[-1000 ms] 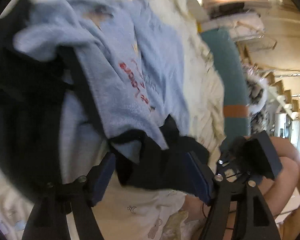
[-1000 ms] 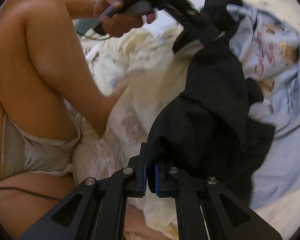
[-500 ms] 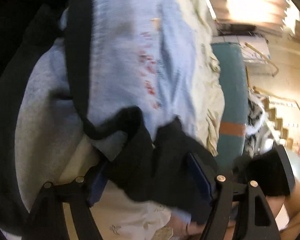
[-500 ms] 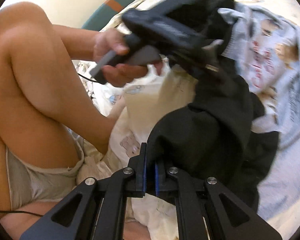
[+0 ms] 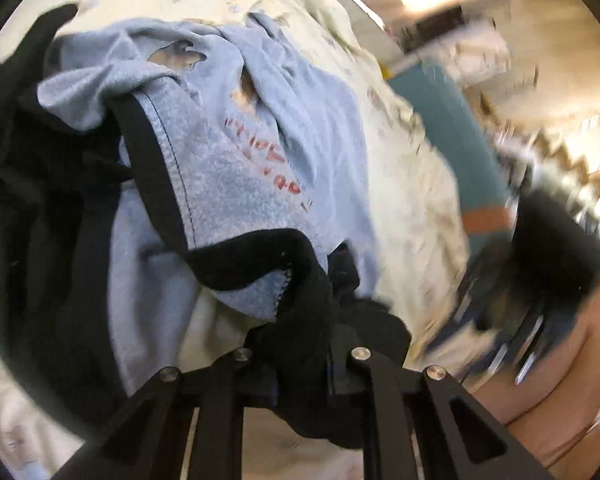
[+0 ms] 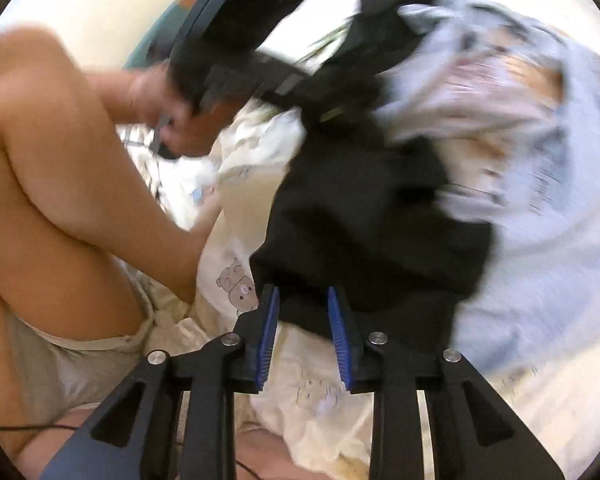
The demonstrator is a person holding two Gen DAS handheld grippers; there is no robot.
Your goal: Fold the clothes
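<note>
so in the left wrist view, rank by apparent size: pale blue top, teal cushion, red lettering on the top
1. Pale blue fleece top, by far the largest.
2. Teal padded cushion with the orange band; it lies farther off, so its true size is unsure.
3. Red printed lettering, smallest.

Under me spreads a bed with a cream sheet point(image 6: 236, 240) printed with small bears. On it lies a rumpled light blue shirt point(image 5: 228, 168) with red lettering and black trim, its black part point(image 6: 372, 216) bunched toward me, and my bent leg point(image 6: 72, 184) rests on the sheet beside it
</note>
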